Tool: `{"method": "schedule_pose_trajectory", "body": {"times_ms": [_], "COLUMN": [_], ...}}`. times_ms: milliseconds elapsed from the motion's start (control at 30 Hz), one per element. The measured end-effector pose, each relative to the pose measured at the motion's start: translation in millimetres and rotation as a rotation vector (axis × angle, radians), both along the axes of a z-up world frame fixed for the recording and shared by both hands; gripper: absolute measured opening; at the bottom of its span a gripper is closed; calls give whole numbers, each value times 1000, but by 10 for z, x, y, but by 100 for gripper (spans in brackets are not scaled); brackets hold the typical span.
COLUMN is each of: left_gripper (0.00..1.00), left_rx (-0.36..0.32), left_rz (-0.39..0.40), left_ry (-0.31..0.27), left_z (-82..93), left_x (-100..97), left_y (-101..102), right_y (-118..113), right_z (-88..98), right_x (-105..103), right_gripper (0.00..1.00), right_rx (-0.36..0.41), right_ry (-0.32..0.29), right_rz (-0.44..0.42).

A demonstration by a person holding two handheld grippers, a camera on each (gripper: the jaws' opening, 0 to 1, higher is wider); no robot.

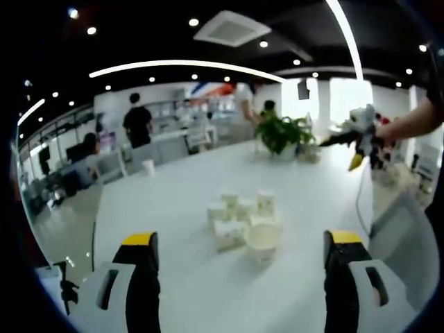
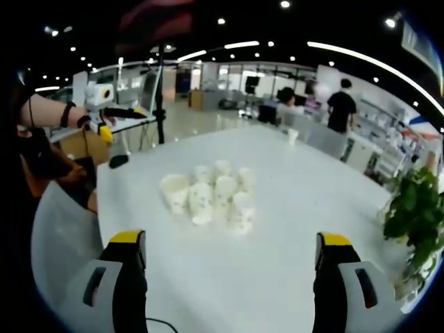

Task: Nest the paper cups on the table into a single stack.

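In the left gripper view the left hand-held gripper [image 1: 239, 277] hangs above a wide white tabletop [image 1: 187, 201], its two black, yellow-tipped jaws rising at about 7 and 5 o'clock, set wide apart with nothing between them. The paper cups [image 1: 244, 220], white with a faint print, stand bunched together on the tabletop just below the middle of that view, between the lines of the jaws and well beyond their tips; the nearest cup [image 1: 263, 239] shows its open mouth. At 3 o'clock the right hand-held gripper [image 1: 357, 139] is held up above the far edge of the tabletop by a person's hand; whether its jaws are apart cannot be told there. A potted plant [image 1: 281, 133] stands on the tabletop at about 1 o'clock, and a lone cup [image 1: 148, 166] stands far off at 10 o'clock. In the right gripper view that gripper's own jaws also rise wide apart and empty, with the cluster of cups near the centre, upright and touching one another. The left hand-held gripper appears at 10 o'clock there, raised beyond the tabletop's edge, with a tripod [image 2: 159, 97] behind it.
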State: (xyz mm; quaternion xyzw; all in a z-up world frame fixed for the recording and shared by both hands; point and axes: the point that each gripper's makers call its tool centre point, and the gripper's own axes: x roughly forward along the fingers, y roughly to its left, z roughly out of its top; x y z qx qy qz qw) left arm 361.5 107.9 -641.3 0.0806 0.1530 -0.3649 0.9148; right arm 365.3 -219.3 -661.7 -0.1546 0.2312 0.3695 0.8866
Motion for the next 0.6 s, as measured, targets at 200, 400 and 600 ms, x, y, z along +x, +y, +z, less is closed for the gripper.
{"method": "schedule_pose_trajectory", "body": {"times_ms": [200, 400, 600], "left_gripper": [97, 98, 98], "left_rx": [-10, -28, -58], "left_rz": [-2, -3, -3], "left_ry": [7, -2, 10], "left_z": [-6, 3, -70], "left_x": [-17, -32, -75], "left_y": [-7, -26, -56], "right_y": [58, 250, 536], "right_z": [36, 83, 53], "right_x": [-2, -22, -6], "right_gripper": [100, 100, 100], "right_rx": [3, 30, 48], "right_ry": [-11, -60, -89], "right_rz": [11, 56, 115]}}
